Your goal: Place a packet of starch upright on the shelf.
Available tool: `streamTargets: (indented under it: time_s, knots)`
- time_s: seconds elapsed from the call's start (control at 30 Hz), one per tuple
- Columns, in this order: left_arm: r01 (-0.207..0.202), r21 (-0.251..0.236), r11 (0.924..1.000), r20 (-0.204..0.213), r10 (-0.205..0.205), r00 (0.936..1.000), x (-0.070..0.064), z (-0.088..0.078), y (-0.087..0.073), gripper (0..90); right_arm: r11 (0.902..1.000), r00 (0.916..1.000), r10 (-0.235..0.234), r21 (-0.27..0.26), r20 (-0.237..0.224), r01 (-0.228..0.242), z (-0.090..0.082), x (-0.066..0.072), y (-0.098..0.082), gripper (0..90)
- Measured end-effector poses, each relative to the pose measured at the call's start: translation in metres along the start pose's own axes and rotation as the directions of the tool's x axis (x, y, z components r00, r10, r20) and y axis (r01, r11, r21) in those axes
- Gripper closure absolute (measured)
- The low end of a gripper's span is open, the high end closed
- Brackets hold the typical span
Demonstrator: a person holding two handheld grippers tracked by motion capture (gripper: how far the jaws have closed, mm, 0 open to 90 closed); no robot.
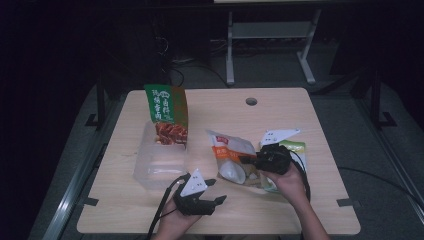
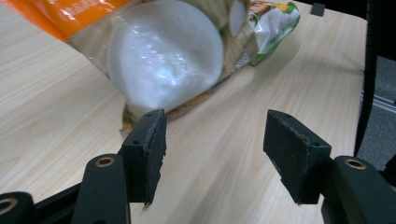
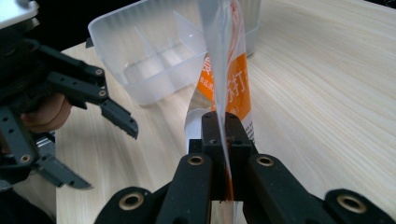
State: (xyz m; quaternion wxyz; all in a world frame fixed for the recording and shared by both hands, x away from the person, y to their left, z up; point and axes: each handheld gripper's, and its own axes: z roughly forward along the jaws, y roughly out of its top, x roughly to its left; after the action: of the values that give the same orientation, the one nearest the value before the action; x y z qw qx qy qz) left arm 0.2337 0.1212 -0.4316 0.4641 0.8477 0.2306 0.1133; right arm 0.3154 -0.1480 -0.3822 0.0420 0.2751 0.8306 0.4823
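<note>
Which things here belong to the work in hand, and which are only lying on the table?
In the work:
- orange snack bag, pinched in the right tongs
- left tongs, open beside the bag
- clear divided bin, probably where the bags go

Lying about:
- green-edged packet under the right hand
- green snack bag, already standing in the bin

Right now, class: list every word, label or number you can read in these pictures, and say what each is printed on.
Green bag: large pale Chinese characters, too blurred to read.
Orange bag: white Chinese characters, one looks like "打", the rest cut off or blurred.
Third bag: no print legible.
Clear box: no print.
</note>
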Motion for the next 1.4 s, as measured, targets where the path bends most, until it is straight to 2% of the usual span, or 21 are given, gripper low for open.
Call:
streamTargets:
  time_s: [0.3, 0.47, 0.8, 0.93, 1.0, 1.4]
  knots:
    - [0.004, -0.027, 0.9996, 0.007, -0.004, 1.0, 0.0, -0.007, -0.004, 37.9, 0.9998, 1.0, -0.005, 0.02, 0.007, 0.005, 0.006, 0.004, 0.015, 90.0]
    - [-0.012, -0.03, 0.9995, 0.001, 0.012, 0.9999, -0.001, -0.009, -0.004, 37.6, 0.9994, 0.9998, -0.017, 0.032, 0.011, 0.017, 0.008, 0.006, 0.022, 90.0]
    - [-0.008, -0.046, 0.9989, 0.018, 0.009, 0.9998, -0.002, -0.011, -0.004, 37.1, 0.9998, 0.9998, -0.019, 0.005, 0.002, 0.019, 0.005, 0.01, 0.038, 90.0]
    - [-0.029, -0.043, 0.9986, 0.021, 0.03, 0.9993, -0.003, -0.01, -0.004, 37.0, 0.9999, 0.9999, -0.016, -0.005, -0.007, 0.016, 0.006, 0.011, 0.045, 90.0]
    - [-0.016, -0.054, 0.9984, 0.023, 0.017, 0.9996, -0.004, -0.009, -0.004, 36.7, 0.9999, 0.9998, -0.015, -0.007, -0.009, 0.015, 0.006, 0.012, 0.049, 90.0]
    - [-0.029, -0.054, 0.9981, 0.031, 0.03, 0.999, -0.007, -0.009, -0.004, 36.3, 0.9986, 0.9983, -0.049, -0.023, -0.032, 0.048, 0.012, 0.023, 0.084, 90.0]
